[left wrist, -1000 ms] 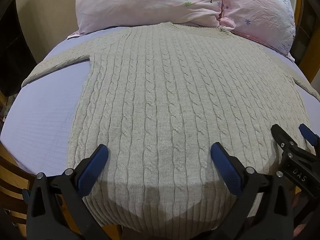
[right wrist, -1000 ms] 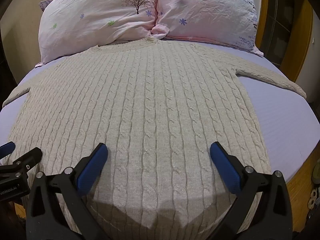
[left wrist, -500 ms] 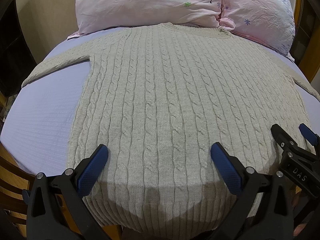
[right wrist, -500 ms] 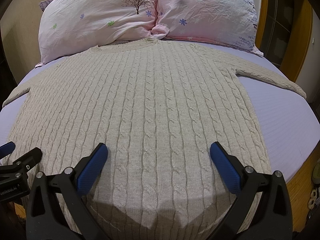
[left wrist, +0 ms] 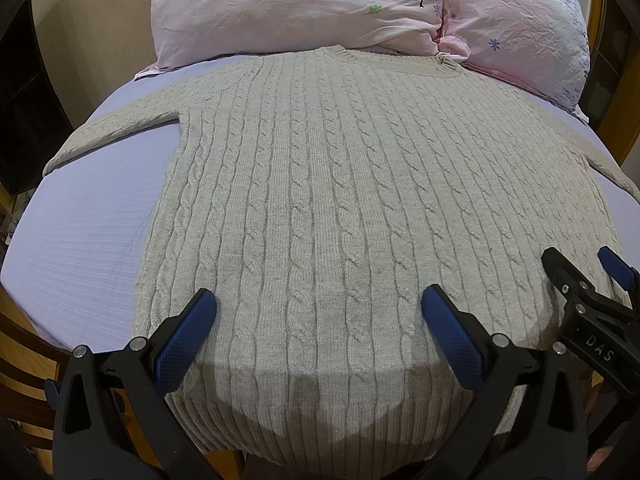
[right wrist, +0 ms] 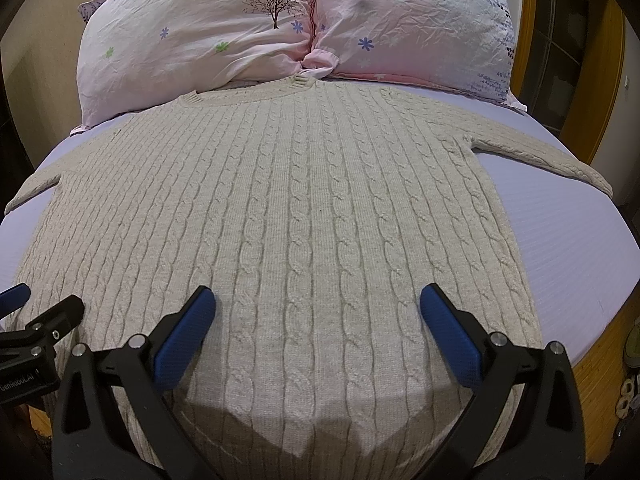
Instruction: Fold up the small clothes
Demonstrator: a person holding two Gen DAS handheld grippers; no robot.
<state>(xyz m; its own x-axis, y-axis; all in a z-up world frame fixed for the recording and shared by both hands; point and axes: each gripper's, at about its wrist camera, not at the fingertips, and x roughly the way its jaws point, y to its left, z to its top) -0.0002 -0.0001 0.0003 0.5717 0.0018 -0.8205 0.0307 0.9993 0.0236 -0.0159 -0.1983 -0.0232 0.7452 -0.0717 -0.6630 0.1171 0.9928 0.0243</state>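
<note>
Stillness, really: nothing has shifted over the last second. Sweater [left wrist: 340, 208] lies flat on the bed [left wrist: 80, 240], collar by the pillows [right wrist: 280, 28]. Left gripper [left wrist: 316, 320] and right gripper [right wrist: 316, 320] hover wide, holding nothing, folding unstarted.

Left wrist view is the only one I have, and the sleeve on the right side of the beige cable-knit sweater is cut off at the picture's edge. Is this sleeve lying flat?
Observer: Yes. In the right wrist view the right sleeve of the beige cable-knit sweater lies straight and flat on the lavender bed sheet.
Operator: And the right hem corner, behind the other gripper?
Observer: The hem corner lies on the sheet, short of the bed's edge.
Operator: Does the right gripper hold anything?
Observer: No. The right gripper is open, blue pads wide apart above the knit.
</note>
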